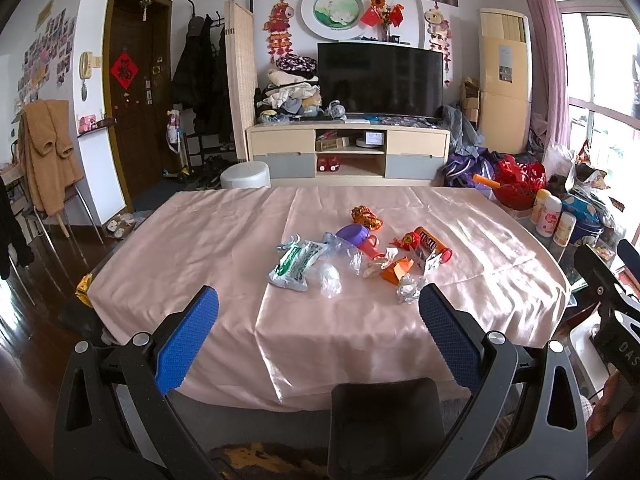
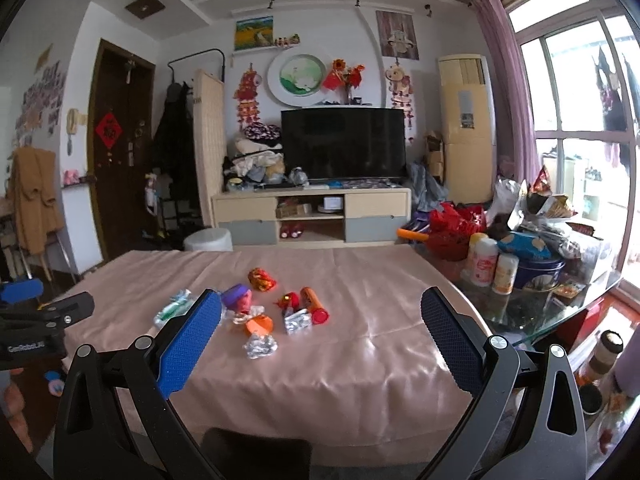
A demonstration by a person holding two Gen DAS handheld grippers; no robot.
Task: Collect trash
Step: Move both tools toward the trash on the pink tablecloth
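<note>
A pile of trash lies mid-table on the pink cloth: a green-white wrapper, clear plastic, a purple-pink cup, an orange M&M's tube, crumpled foil, an orange scrap and a red-gold wrapper. My left gripper is open and empty, held back from the pile at the near table edge. My right gripper is open and empty, also short of the pile. The right wrist view shows the foil, tube and cup.
A black bin stands below the near table edge. Bottles, a blue tin and bags crowd the glass table to the right. A TV stand and white stool are beyond the table. The other gripper shows at the right edge.
</note>
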